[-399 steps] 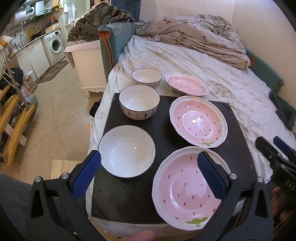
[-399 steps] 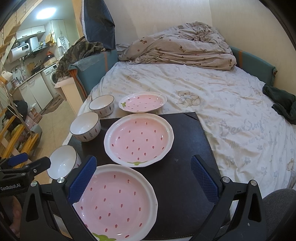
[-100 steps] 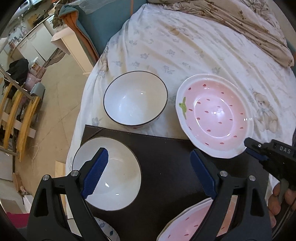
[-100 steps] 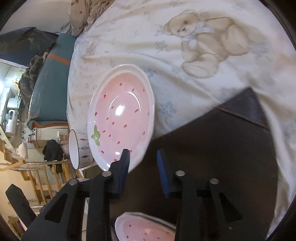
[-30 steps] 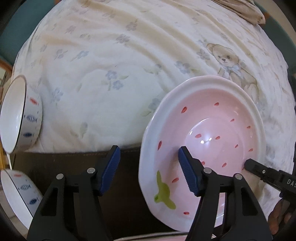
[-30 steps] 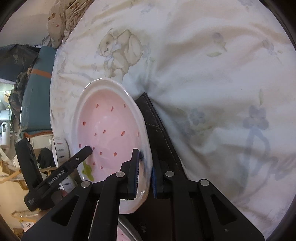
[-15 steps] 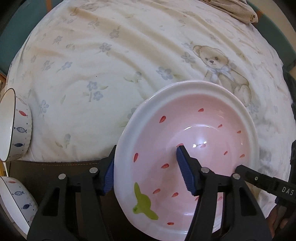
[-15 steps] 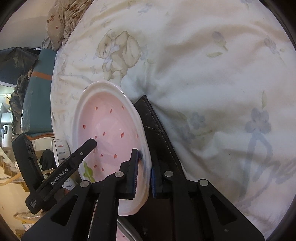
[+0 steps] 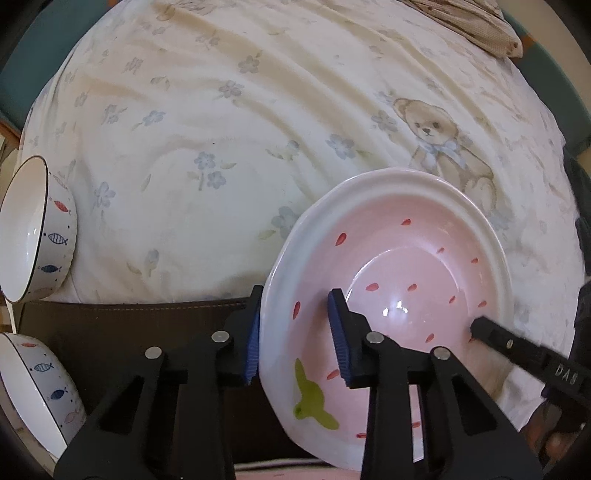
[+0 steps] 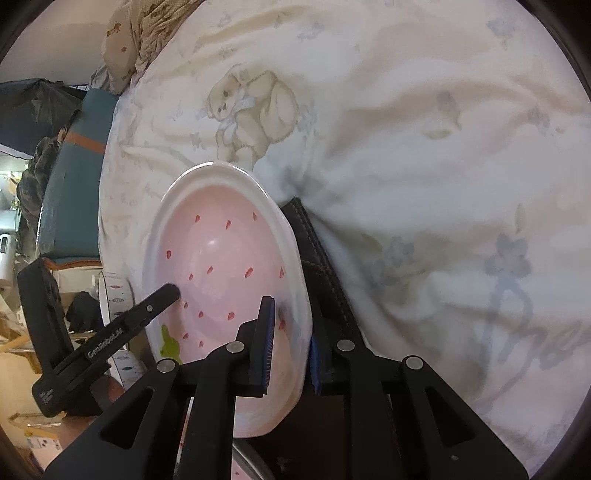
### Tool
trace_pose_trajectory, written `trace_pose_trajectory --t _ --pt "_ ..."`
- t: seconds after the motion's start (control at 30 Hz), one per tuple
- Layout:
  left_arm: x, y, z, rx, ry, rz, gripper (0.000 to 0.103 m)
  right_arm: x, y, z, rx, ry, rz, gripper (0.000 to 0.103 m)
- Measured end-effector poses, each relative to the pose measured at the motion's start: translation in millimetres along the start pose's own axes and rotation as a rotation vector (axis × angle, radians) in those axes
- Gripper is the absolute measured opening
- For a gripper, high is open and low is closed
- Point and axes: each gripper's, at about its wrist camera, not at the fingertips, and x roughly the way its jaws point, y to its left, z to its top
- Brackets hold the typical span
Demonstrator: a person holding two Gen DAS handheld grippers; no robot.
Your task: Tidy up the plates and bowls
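Observation:
A pink strawberry plate (image 9: 406,277) is tilted up above the far edge of the dark mat (image 9: 147,321). My left gripper (image 9: 295,291) straddles its left rim. Its jaws are closing, with one pad behind the rim and the other lying on the pink inside. My right gripper (image 10: 291,321) straddles the opposite rim of the plate (image 10: 221,266). Its jaws are opening, and a thin gap shows beside the inner pad. The right gripper's finger (image 9: 517,347) shows in the left wrist view. The left gripper's finger (image 10: 162,295) shows in the right wrist view.
One white fish-pattern bowl (image 9: 33,236) sits on the bed sheet (image 9: 221,129) at the left. A second bowl (image 9: 33,387) stands on the mat below it. The sliver of another pink plate (image 9: 280,467) lies under the lifted one. A crumpled quilt (image 9: 480,22) is at the far right.
The left jaws have narrowed from wide apart onto the plate's left rim. The right jaws, tight on the rim half a second ago, have spread slightly. The plate stays tilted.

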Motion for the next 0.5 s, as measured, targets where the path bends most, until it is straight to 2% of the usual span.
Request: trace_pose_trajectory --t 0.1,0.23,0.5 --pt "-9 4 1 -0.017 -0.019 -0.029 0.028 -5 -2 2 0.004 -0.012 0.014 0.02" --pt "-15 -2 4 -0.027 -0.018 -0.023 0.028 -7 -2 2 0.005 -0.015 0.014 0.02" --pt "-41 4 9 -0.025 -0.064 -0.045 0.028 -13 7 -2 -0.016 -0.009 0.042 0.02"
